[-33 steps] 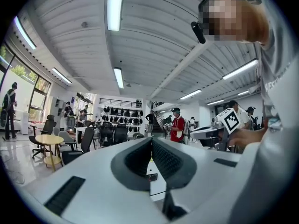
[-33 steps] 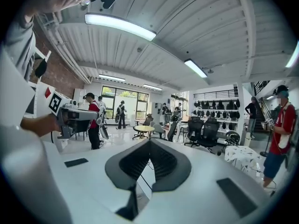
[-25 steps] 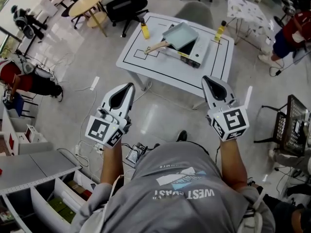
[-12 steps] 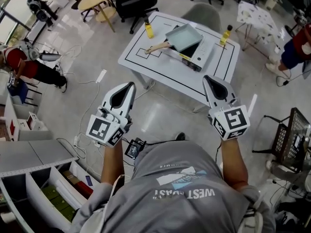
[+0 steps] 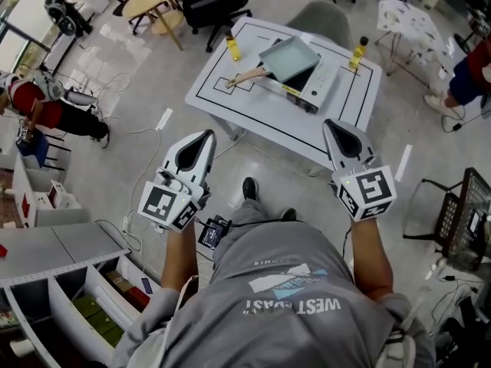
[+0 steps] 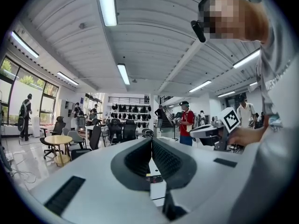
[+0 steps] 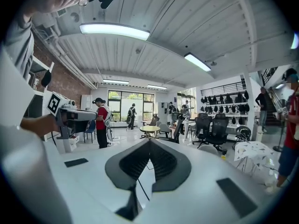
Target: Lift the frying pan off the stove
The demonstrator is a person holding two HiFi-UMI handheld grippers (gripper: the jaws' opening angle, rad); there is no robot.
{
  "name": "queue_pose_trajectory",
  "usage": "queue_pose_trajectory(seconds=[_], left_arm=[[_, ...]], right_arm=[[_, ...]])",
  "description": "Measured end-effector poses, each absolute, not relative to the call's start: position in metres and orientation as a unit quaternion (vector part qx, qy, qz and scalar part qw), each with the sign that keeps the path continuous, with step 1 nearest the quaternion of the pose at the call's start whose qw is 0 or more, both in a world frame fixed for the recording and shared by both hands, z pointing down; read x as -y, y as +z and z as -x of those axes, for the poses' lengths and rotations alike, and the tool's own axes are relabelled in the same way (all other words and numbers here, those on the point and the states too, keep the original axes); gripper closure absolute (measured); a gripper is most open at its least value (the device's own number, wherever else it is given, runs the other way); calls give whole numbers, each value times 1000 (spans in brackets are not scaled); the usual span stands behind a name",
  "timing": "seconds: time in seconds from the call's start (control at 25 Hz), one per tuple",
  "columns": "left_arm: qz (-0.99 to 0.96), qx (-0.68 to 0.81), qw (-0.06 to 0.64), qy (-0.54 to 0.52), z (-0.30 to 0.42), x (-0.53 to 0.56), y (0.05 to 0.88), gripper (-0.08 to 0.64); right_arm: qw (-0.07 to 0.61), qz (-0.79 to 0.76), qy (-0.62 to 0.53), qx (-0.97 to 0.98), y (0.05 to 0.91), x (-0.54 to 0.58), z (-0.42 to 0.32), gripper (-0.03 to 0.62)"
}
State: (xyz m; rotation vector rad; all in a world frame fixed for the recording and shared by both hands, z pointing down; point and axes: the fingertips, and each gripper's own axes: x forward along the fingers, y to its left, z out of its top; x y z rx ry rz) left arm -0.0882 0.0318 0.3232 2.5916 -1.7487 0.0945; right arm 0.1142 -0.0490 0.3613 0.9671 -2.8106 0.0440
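Frying pan [image 5: 288, 56] on top of the stove [image 5: 313, 83], wooden handle [image 5: 247, 73] projecting off the stove's left side over the surface [image 5: 253, 113]. Left hand-held gripper [image 5: 204, 136] and right hand-held gripper [image 5: 333, 127] both well short of the stove on its near side, over the floor [image 5: 276, 171]. Both pinched fully closed, nothing between the jaws in either gripper view. Task judged not begun: no contact with the pan. Risks from here:

- Arrival at the handle with jaws closed: a shove instead of a grip, pan skidding across the stove.
- Grip at the handle's far tip: long lever, pan tipping or rotating in the grip under its own weight.
- Slanted lift: pan edge catching the stove and dragging it.
- Yellow bottle [image 5: 230, 49] left of the stove just beyond the handle, second bottle [image 5: 355, 52] right of the stove: liable to toppling from a wide swing.
- Small device [image 5: 210, 234] with cable on the floor, near side of the stove: trip hazard during the walk-up.
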Motion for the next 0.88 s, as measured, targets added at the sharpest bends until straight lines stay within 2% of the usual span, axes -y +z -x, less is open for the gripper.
queue_pose_trajectory(seconds=[0.48,0.88], left_arm=[[-885,466,-1,17,80,61,316,561],[-901,435,5,16,111,109,319,561]], right_arm=[[91,-425,17,900,355,92,-136,581],[94,-460,16,883,348,121,-110,581]])
